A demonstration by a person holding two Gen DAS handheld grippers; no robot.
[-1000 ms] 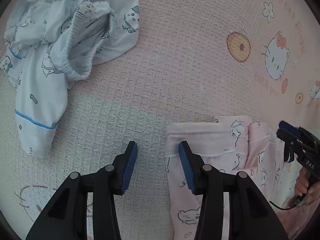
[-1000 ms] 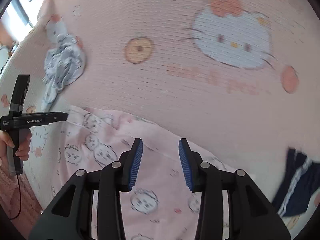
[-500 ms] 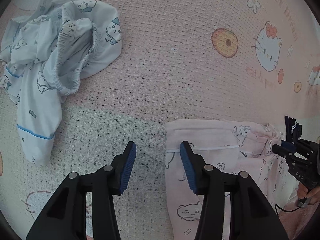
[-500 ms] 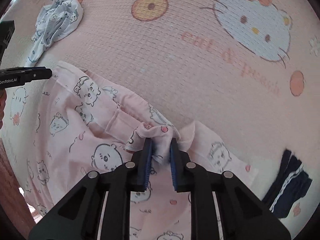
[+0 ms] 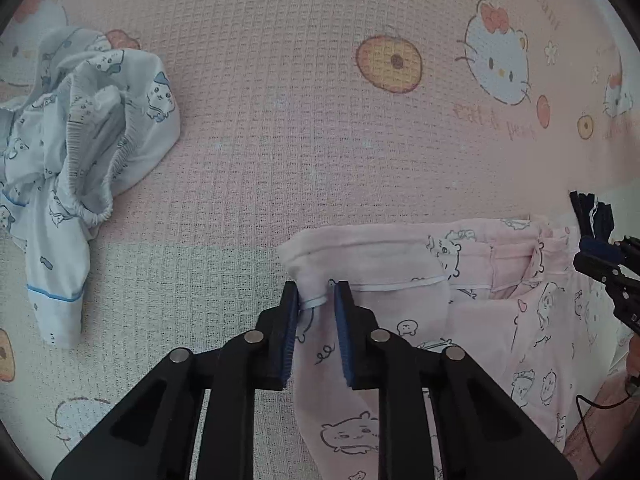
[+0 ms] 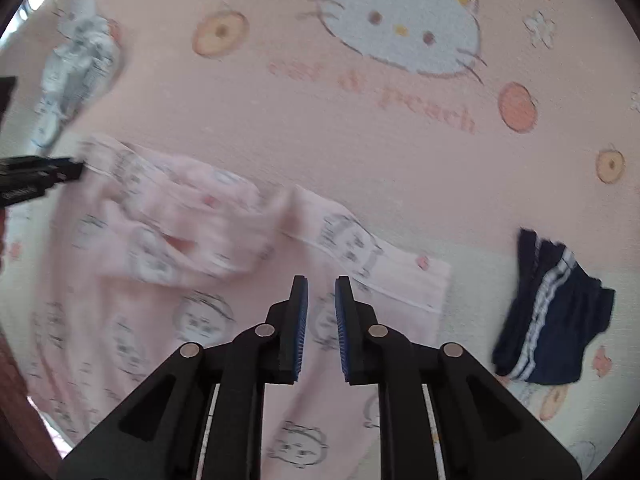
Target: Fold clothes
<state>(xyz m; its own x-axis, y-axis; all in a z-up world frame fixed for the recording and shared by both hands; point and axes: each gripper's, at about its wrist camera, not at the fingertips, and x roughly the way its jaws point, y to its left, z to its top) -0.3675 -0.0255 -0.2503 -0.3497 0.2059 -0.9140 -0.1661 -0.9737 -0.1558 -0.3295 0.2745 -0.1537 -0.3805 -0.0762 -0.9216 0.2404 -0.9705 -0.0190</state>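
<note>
The pink pyjama garment [image 5: 472,320], printed with small cartoon bears, lies spread on the bed near the lower edge of both views, its upper part rumpled and partly doubled over itself; white piping runs along one hem. In the right wrist view it [image 6: 168,264] is blurred, with a folded flap lying across its middle and a flatter panel reaching toward the right.

Under everything is the pink waffle-textured blanket [image 5: 280,112], printed with cat faces, orange rounds and lettering, and it fills both views.

A pale blue pyjama garment [image 5: 80,152] with an elastic waistband lies crumpled at the far left of the left wrist view, well apart from the pink one. A dark navy garment [image 6: 552,312] with white stripes lies to the right of the pink one, apart from it, seen clearly only in the right wrist view.

The left gripper [image 5: 316,300] is pinched onto the left corner of the pink garment: the piped hem edge passes between its blue pads, and the corner puffs up just above the fingertips. In the right wrist view it shows as a black tip at the garment's far left corner.

The right gripper [image 6: 321,292] hangs over the middle of the pink garment with a narrow gap between its pads and no cloth seen in that gap; whether it touches the fabric below cannot be told.
</note>
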